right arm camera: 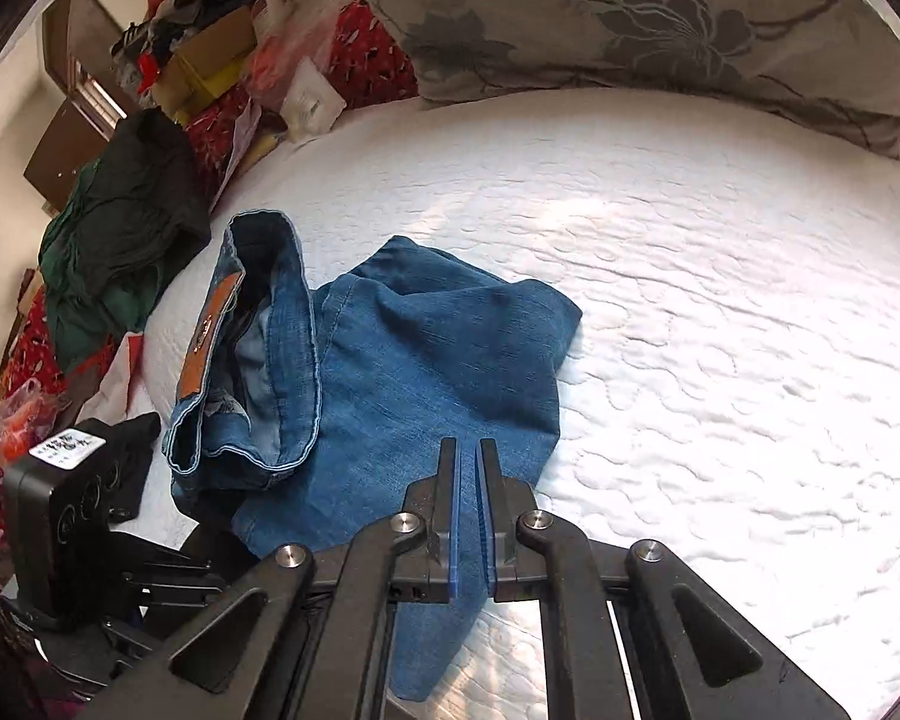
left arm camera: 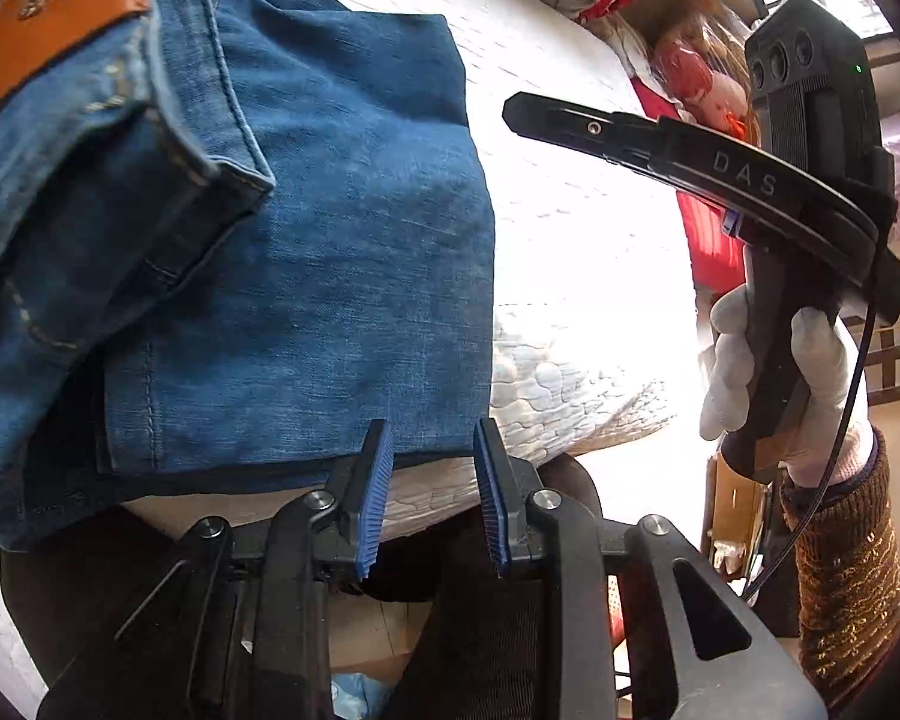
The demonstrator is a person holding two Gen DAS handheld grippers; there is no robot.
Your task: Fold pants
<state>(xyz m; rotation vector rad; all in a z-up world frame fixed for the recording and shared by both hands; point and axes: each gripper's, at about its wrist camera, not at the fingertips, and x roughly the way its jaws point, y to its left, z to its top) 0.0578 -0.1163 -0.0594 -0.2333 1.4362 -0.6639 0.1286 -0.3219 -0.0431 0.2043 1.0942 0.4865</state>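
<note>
white quilted mattress, floral pillow, green clothes heap

Bare white mattress right of folded jeans, pillow behind, clothes pile left

left wrist view: we look steeply down along own fingers, close over jeans at bed edge, other gripper at right. right wrist view: we look down from a little farther, across bed toward pillow. we share jeans and white quilt.
</note>
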